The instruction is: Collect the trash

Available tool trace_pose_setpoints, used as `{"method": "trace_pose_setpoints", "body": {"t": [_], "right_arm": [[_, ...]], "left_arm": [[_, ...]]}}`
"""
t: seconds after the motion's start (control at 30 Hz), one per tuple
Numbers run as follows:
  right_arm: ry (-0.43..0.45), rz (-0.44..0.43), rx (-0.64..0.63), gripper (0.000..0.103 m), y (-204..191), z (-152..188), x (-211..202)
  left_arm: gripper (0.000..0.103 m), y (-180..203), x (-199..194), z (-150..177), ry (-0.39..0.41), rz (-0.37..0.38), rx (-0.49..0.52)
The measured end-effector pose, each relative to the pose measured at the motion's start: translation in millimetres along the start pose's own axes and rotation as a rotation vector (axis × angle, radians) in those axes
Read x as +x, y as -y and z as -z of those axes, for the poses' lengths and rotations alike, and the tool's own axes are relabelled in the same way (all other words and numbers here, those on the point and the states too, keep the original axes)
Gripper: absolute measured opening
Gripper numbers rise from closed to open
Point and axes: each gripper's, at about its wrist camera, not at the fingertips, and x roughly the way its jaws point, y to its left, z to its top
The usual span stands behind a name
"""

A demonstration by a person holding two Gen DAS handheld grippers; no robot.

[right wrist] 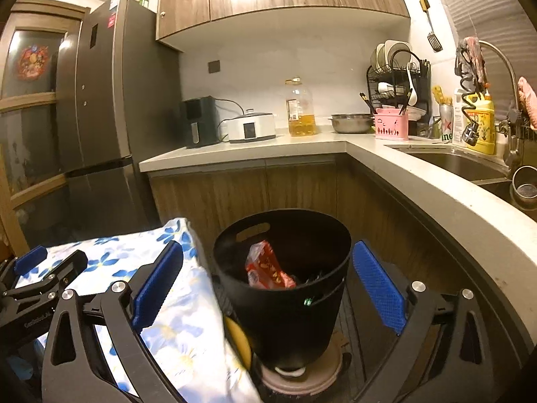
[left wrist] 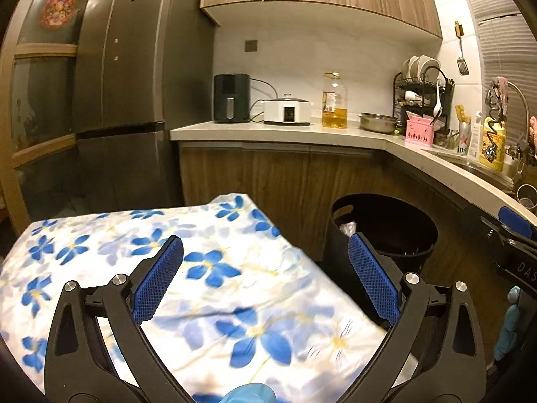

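Left gripper (left wrist: pixel 265 278): jaws wide, empty, tilted slightly down over the floral cloth (left wrist: pixel 201 268). Right gripper (right wrist: pixel 268 288): jaws wide, empty, facing the black bin (right wrist: pixel 285 302) containing a red wrapper (right wrist: pixel 265 267).

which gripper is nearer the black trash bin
Right. The right gripper opens straight toward the black trash bin; the left gripper is over the floral cloth, bin off to its right.

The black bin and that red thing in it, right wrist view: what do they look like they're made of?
Black bin: likely matte moulded plastic, judging by the smooth, seamless wall and cut-out handle slot.
Red wrapper: looks like thin, glossy plastic film, crinkled and catching highlights, printed with snack pictures; exact contents unclear.
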Motion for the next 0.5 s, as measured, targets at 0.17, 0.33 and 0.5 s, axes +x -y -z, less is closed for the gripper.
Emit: {"method": "trace_pose_setpoints", "body": {"t": [0.17, 0.33, 0.5], "right_arm": [[-0.033, 0.049, -0.004, 0.097, -15, 9, -30], [-0.046, 0.054, -0.026, 0.097, -30, 16, -59], [-0.042, 0.061, -0.036, 0.097, -42, 19, -86]], "left_arm": [[0.097, -14, -30, 8, -0.005, -0.011, -0.011], [0.097, -19, -59, 14, -0.003, -0.017, -0.002], [0.097, -25, -83, 21, -0.004, -0.013, -0.001]]}}
